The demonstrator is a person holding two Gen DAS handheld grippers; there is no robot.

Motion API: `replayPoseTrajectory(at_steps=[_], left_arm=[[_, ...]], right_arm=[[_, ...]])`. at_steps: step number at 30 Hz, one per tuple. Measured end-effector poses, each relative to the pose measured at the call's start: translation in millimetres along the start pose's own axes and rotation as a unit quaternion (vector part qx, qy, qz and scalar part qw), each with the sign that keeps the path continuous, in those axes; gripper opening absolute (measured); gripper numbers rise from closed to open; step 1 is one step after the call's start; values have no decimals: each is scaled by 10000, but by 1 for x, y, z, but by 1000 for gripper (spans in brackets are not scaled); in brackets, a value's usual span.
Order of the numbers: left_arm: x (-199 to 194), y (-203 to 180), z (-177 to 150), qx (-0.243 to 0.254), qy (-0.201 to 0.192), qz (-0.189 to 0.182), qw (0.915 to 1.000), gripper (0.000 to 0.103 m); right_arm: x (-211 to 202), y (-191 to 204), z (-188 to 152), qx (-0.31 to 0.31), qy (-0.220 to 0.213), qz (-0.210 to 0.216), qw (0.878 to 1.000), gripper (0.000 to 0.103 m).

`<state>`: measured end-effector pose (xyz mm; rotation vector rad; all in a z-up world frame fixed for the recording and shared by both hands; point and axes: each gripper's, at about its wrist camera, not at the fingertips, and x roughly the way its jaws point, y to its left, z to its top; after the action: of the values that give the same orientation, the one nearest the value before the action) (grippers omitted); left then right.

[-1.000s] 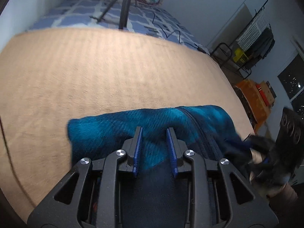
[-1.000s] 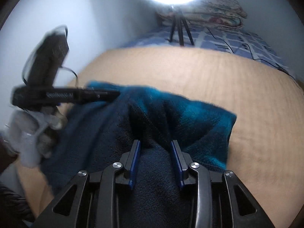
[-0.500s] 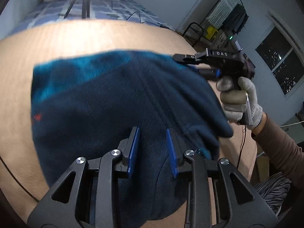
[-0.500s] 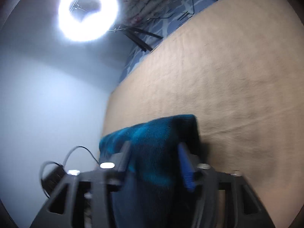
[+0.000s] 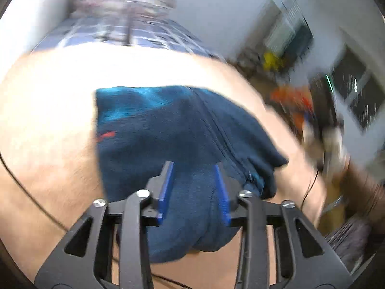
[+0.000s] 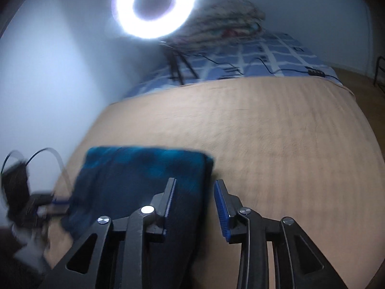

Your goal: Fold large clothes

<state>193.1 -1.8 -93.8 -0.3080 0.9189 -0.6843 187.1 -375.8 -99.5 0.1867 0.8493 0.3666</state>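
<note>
Tan bedding is spread beneath both tongs. Nearest, the left gripper and right gripper are seen with jaws just opened and parted, pads clear of the dark blue fleece garment lying folded between and beyond them. Farther off, a ring light is lit.

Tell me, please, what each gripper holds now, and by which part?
Both grippers' jaws have just been opening. The right gripper holds nothing: the blue fleece garment lies loose between them. The left gripper straddles a fold; grip unclear.
</note>
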Motion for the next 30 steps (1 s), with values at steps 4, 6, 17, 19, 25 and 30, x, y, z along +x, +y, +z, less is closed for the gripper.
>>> replayPoseTrajectory(at_steps=[4, 6, 17, 19, 25, 30], left_arm=[[-12, 25, -5, -560, -56, 13, 9984, 40], [-2, 27, -7, -527, 147, 150, 9984, 40], [14, 44, -11, -386, 473, 360, 9975, 42], [8, 54, -7, -729, 415, 147, 9964, 65], [15, 99, 4, -2107, 351, -457, 9759, 78], [28, 124, 7, -2560, 334, -703, 9635, 78]], right_arm=[[-22, 16, -27, -6, -181, 553, 9983, 37], [-15, 24, -39, -206, 138, 712, 9972, 29], [35, 19, -64, -732, 742, 350, 9939, 33], [21, 14, -60, -614, 652, 644, 9939, 51], [14, -19, -55, 54, 395, 758, 9963, 84], [33, -42, -44, 536, 560, 1017, 9918, 84]])
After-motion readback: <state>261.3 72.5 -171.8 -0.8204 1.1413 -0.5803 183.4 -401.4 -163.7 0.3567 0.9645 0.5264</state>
